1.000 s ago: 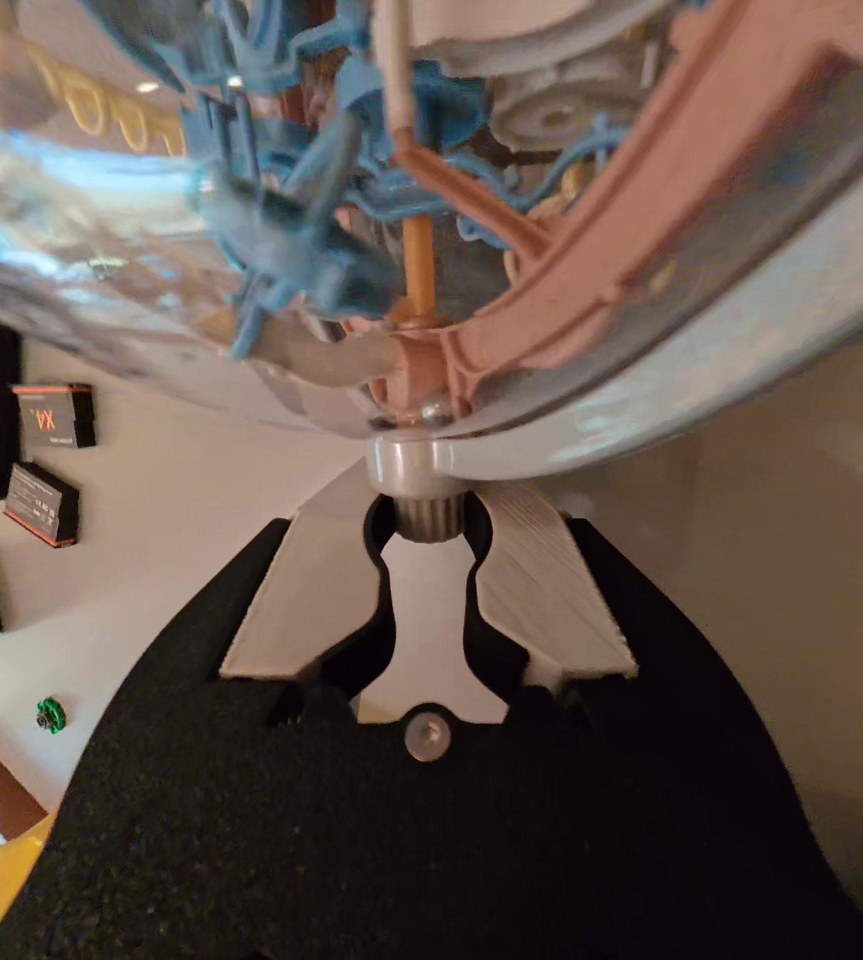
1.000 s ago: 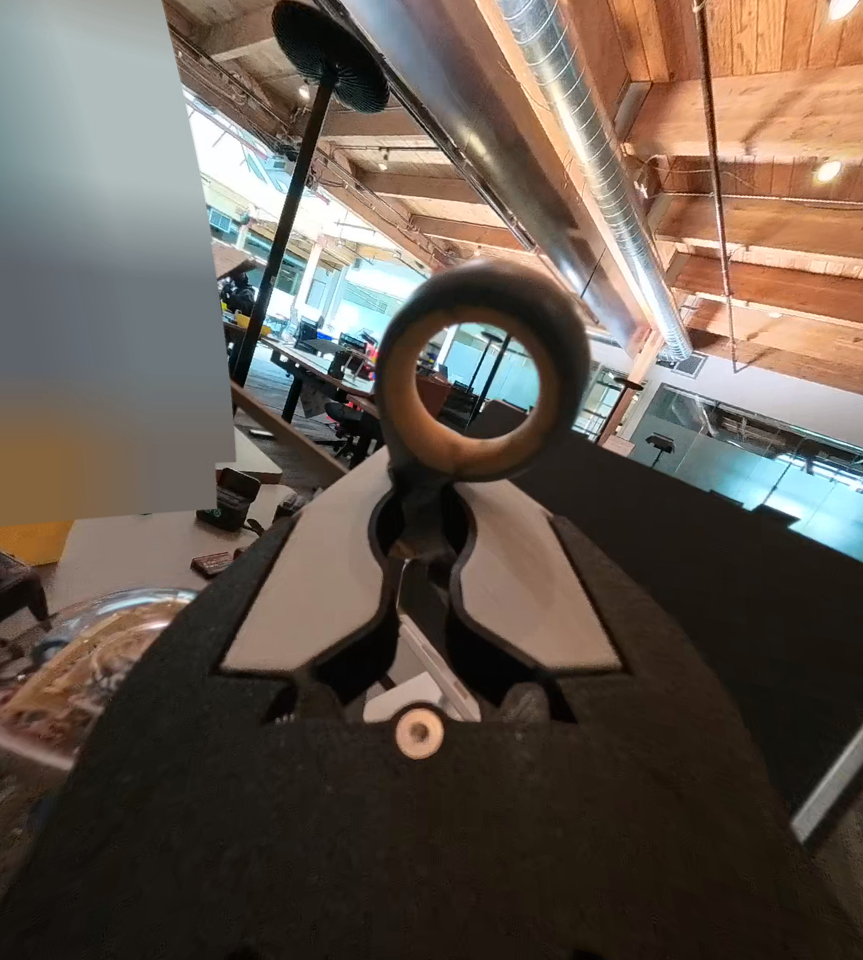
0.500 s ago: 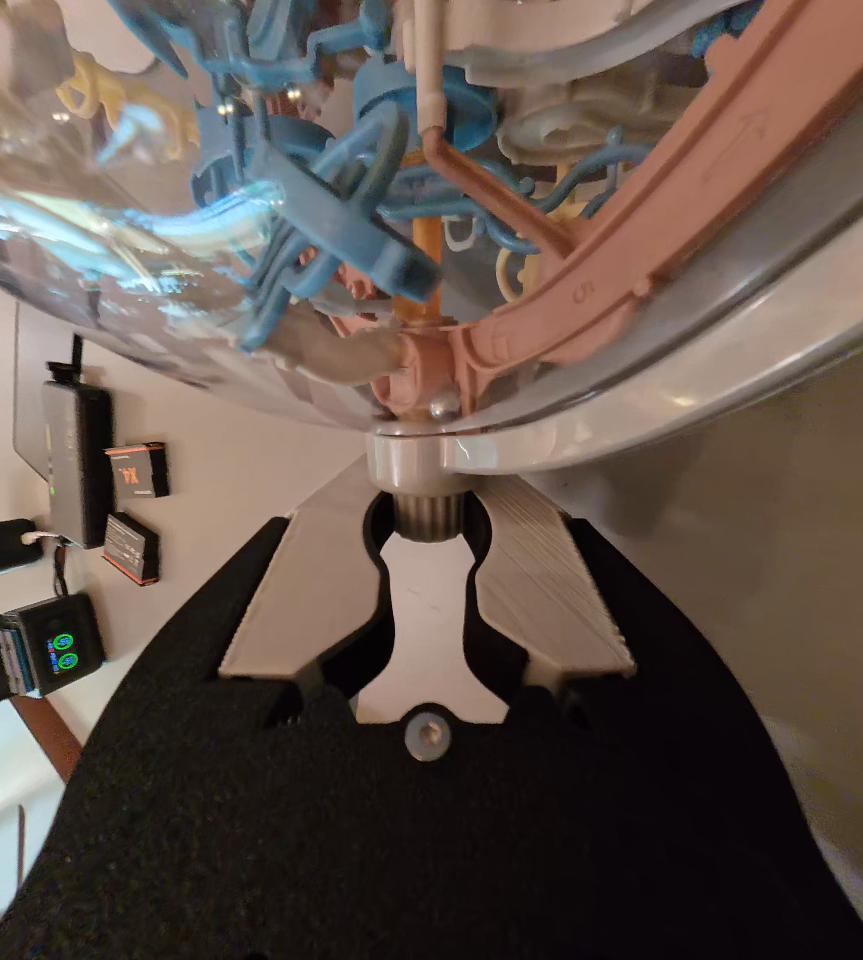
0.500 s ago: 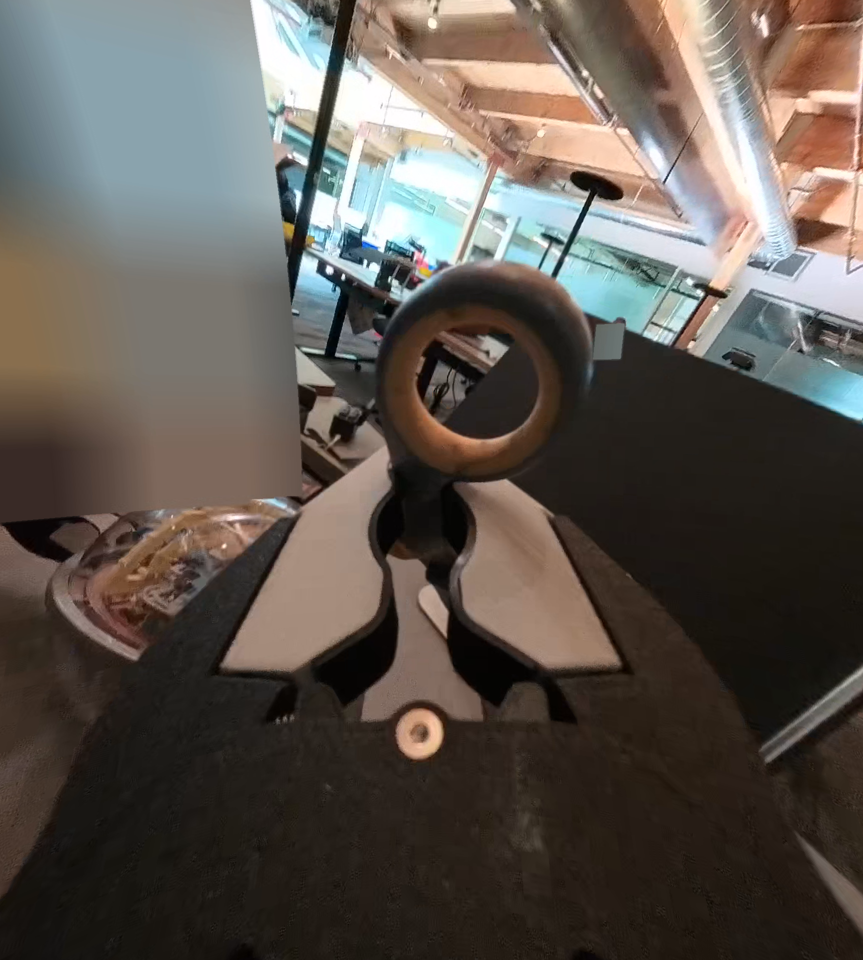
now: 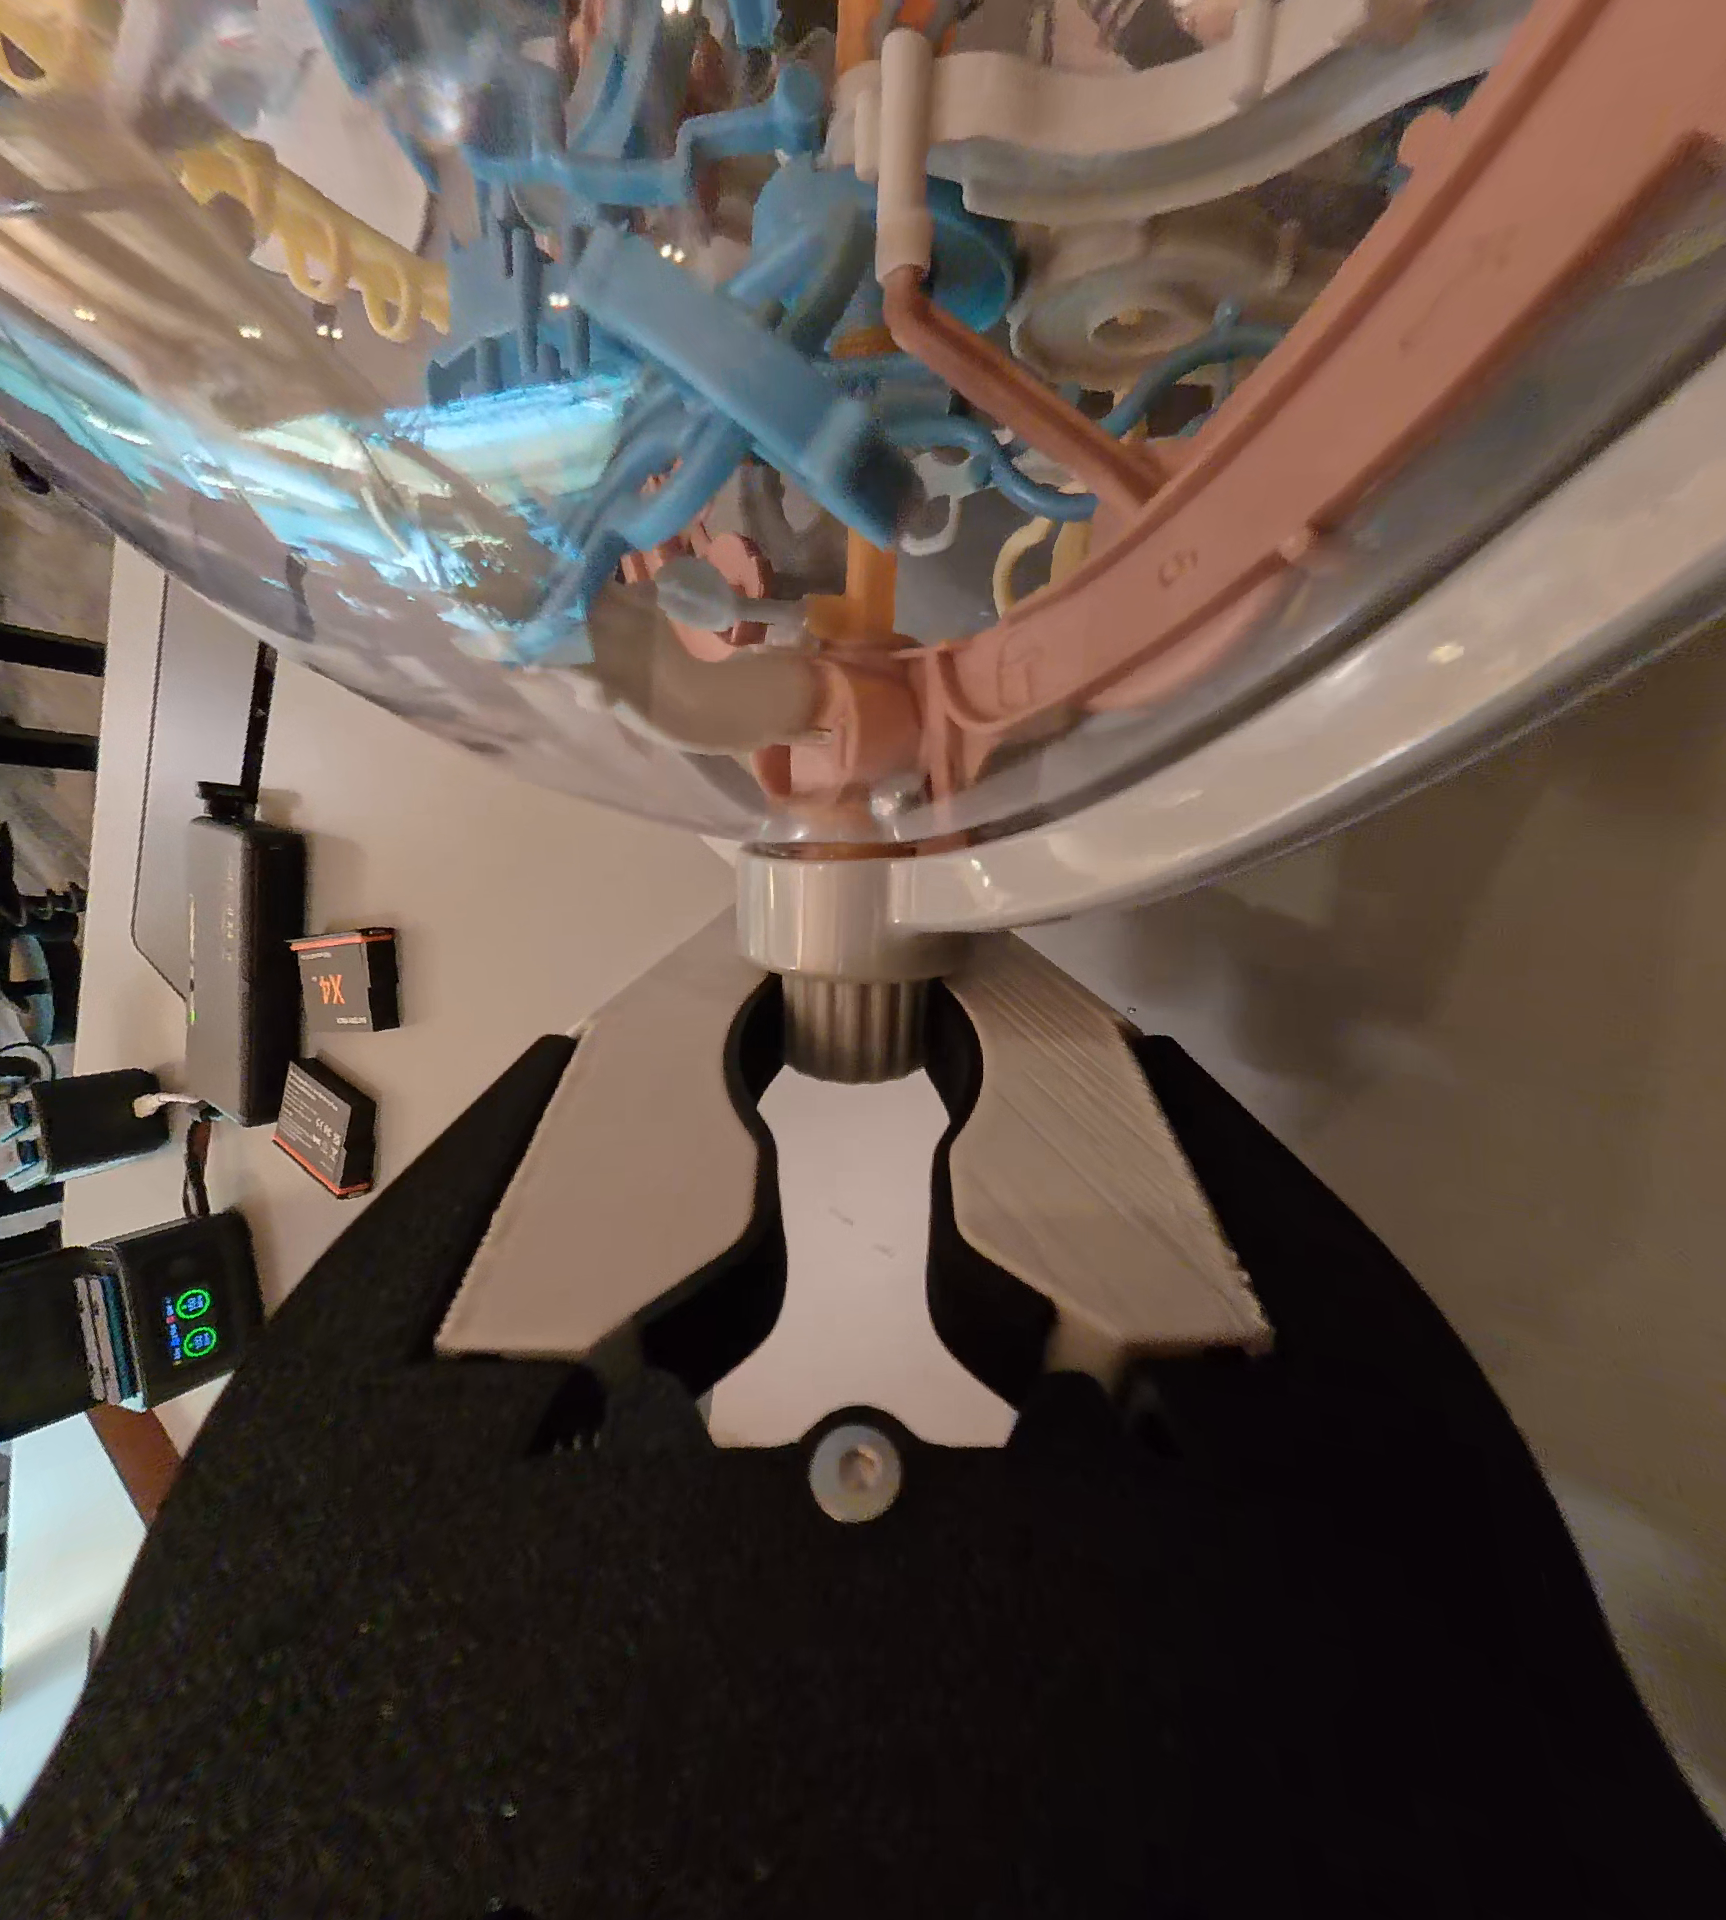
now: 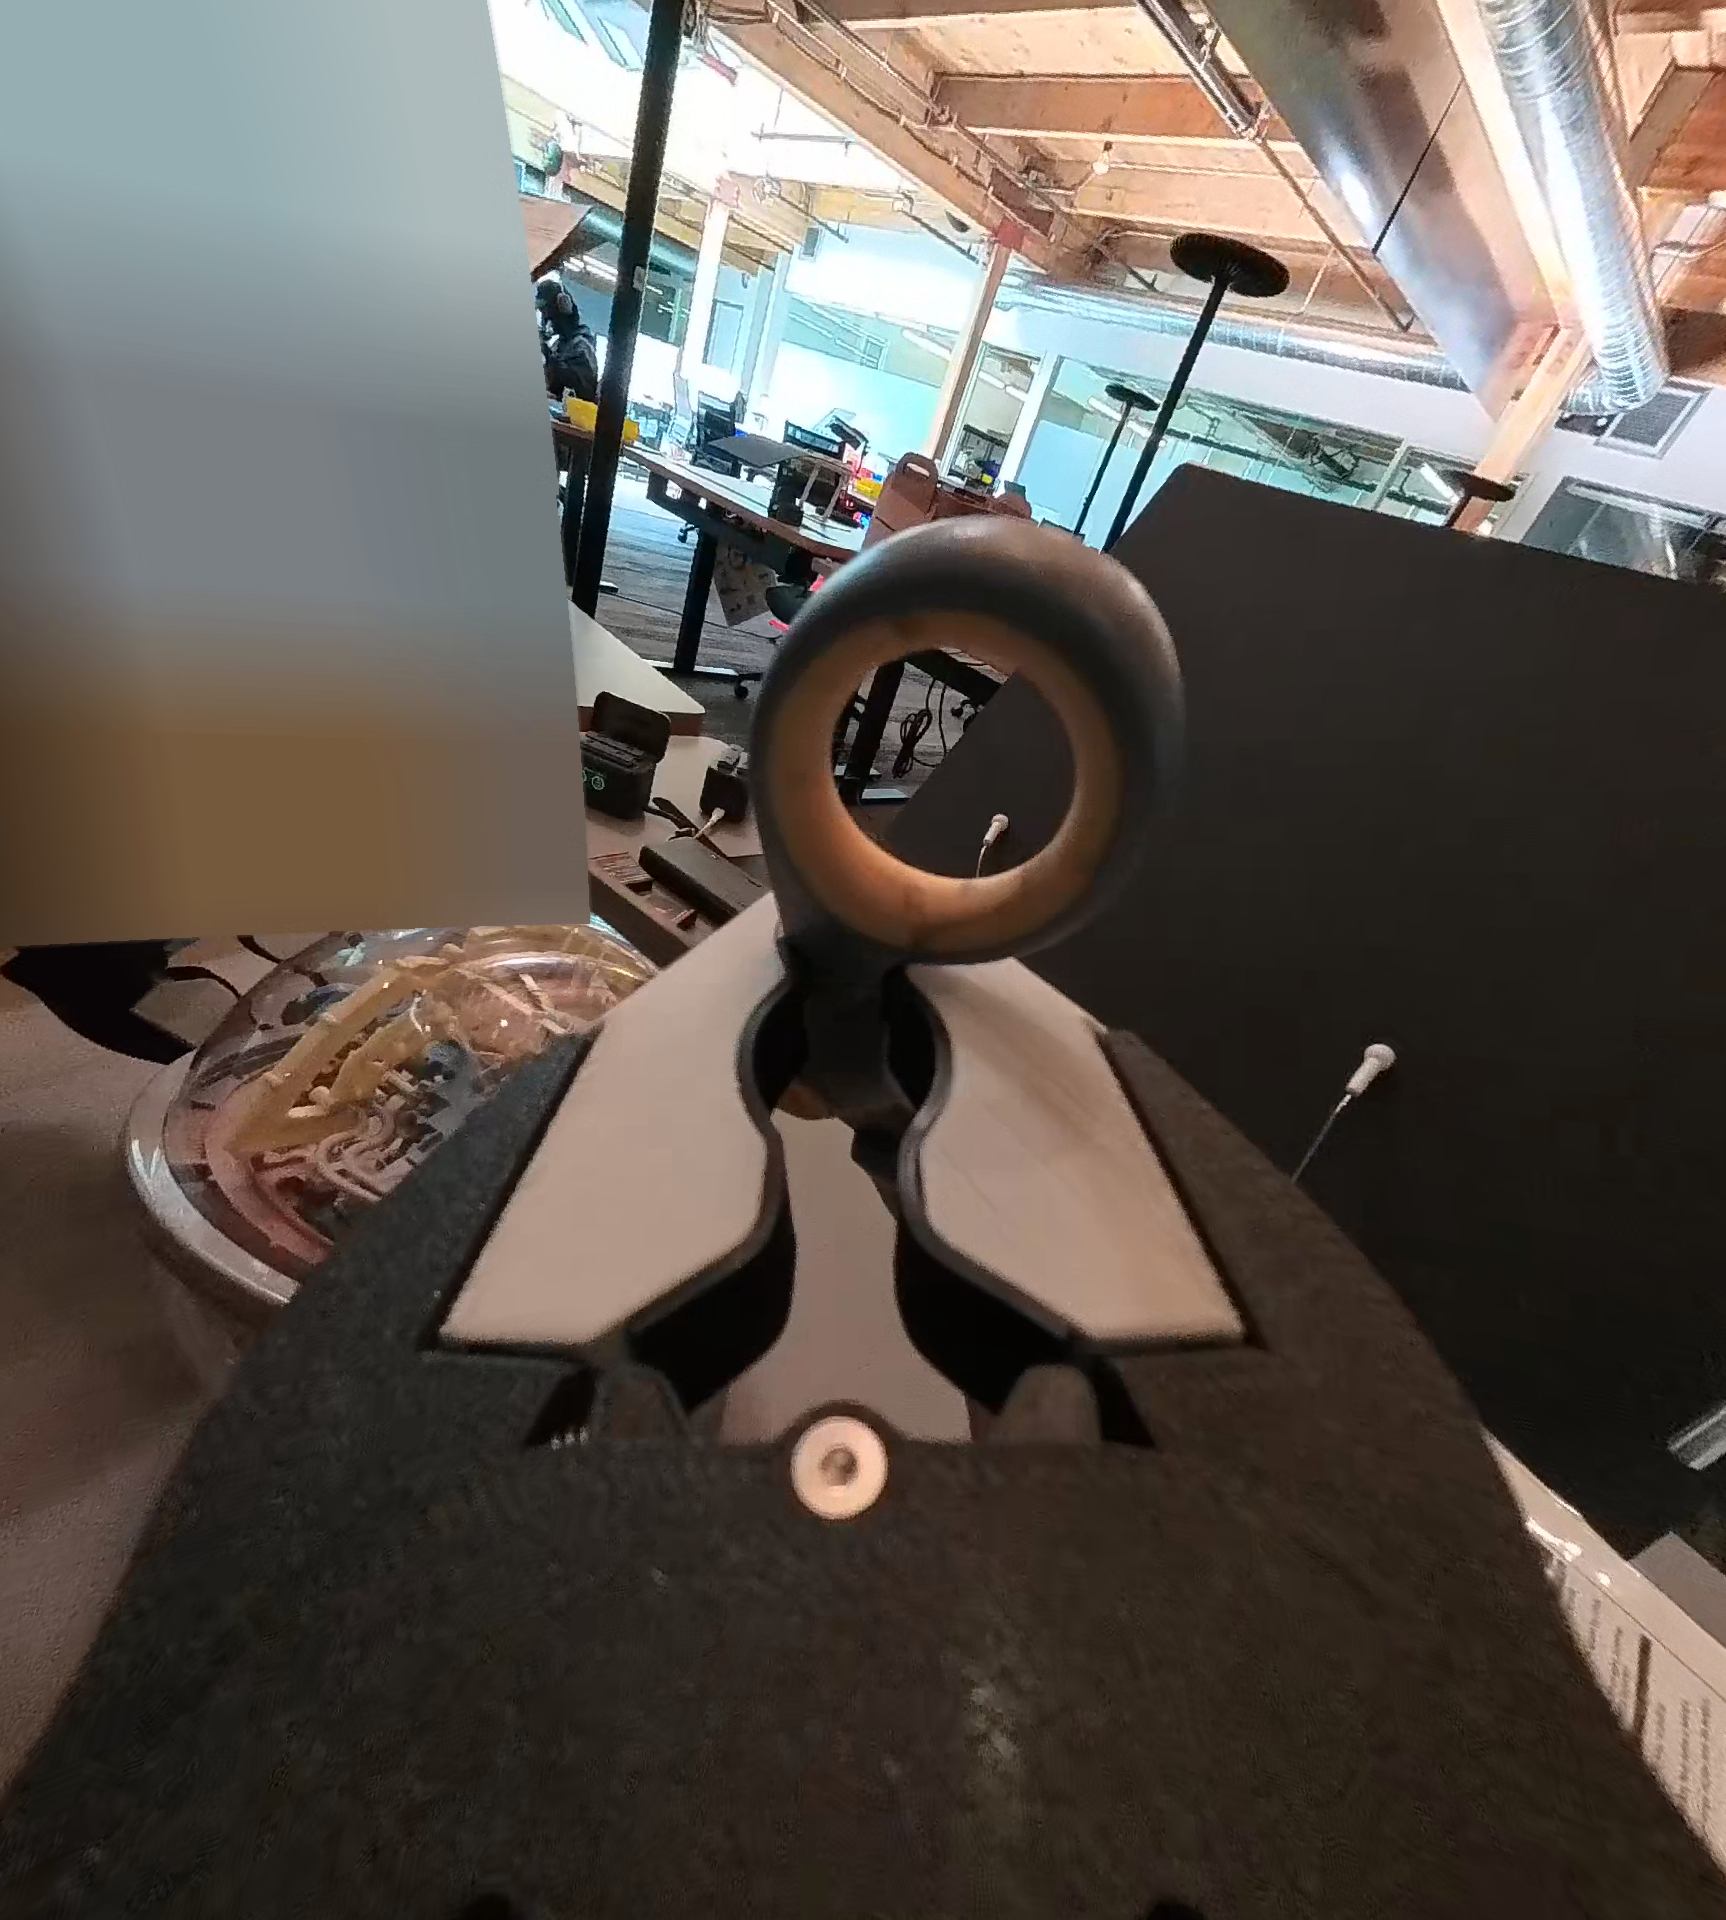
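Note:
In the left wrist view my left gripper (image 5: 854, 1023) is shut on the ribbed silver knob (image 5: 851, 1029) at the rim of a clear plastic maze ball (image 5: 838, 395). The ball is filled with blue, pink, yellow and white tracks and fills the top of the view. In the right wrist view my right gripper (image 6: 843, 1013) is shut on the dark stem of a ring-shaped handle (image 6: 963, 738), dark outside and tan inside, which stands up above the fingertips. The maze ball (image 6: 371, 1081) shows low at the left of that view, partly hidden behind the gripper.
A white table (image 5: 547, 935) lies below the ball. At its left are a black box (image 5: 241, 966), two black battery packs with orange edges (image 5: 345, 992), and a charger with green lights (image 5: 184, 1330). A black panel (image 6: 1461, 883) stands right of the ring handle.
The left view has swung so more of the table's left side and its devices show; the ball's inner tracks have shifted. The right view has tilted down from the ceiling, and more of the ball shows.

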